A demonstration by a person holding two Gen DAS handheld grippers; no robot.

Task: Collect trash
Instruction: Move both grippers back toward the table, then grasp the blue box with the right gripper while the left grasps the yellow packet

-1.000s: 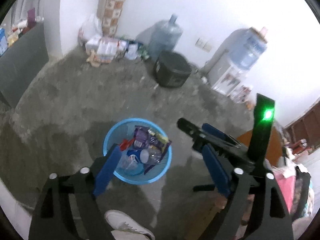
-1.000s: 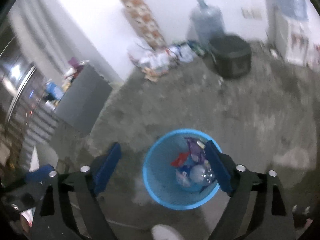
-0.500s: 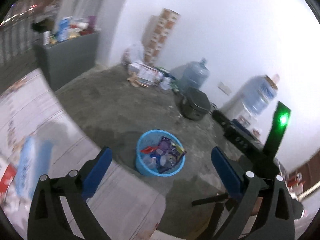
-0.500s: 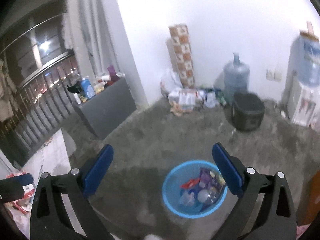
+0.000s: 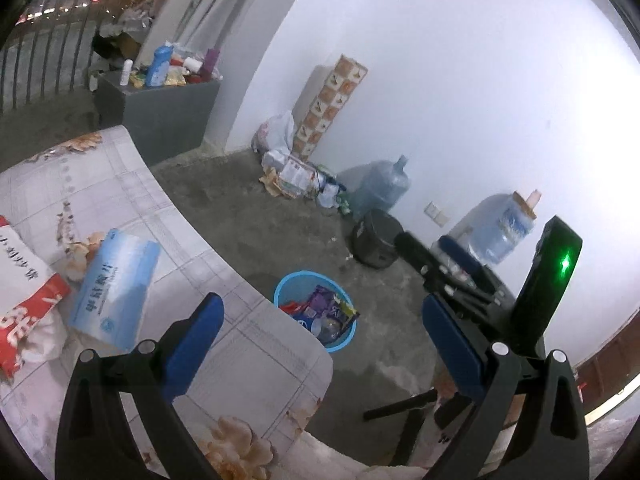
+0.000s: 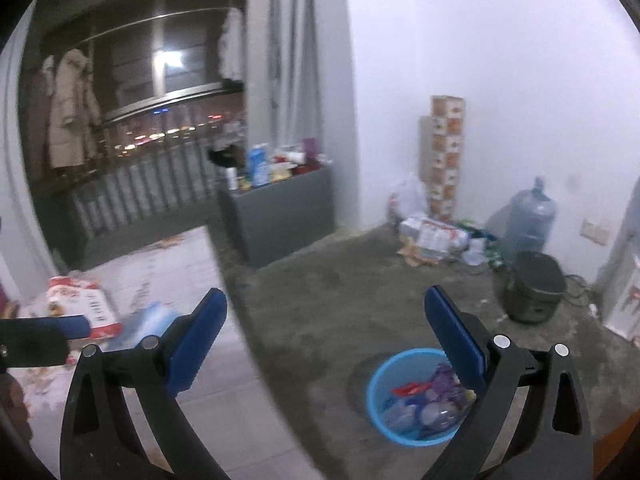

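Left wrist view: round light-blue plastic waste basket (image 5: 316, 316) on the grey concrete floor (image 5: 256, 236), just past the rounded corner of the table, holding a purple wrapper (image 5: 326, 304), a red scrap and clear plastic pieces. Left gripper (image 5: 320, 340) spread wide, blue pads well apart, nothing between them, hovering over the table's corner. On the floral-print tablecloth (image 5: 248, 344), near the left edge, a pale-blue tissue pack (image 5: 114, 288) lying flat, touching a red-and-white bag (image 5: 24, 292) further left. Right gripper seen from the side at the right, black with blue pads, beside a black device with a green light (image 5: 550, 284). Beyond the basket, a black round cooker (image 5: 376, 240), a large blue water jug (image 5: 382, 188), litter along the white wall and a tall patterned carton (image 5: 330, 104). Right wrist view: right gripper (image 6: 322, 332) likewise gaping wide and empty, the same basket (image 6: 416, 396) partly behind its right finger, a grey cabinet (image 6: 280, 212) loaded with bottles at the back, coats hanging by the dark window.
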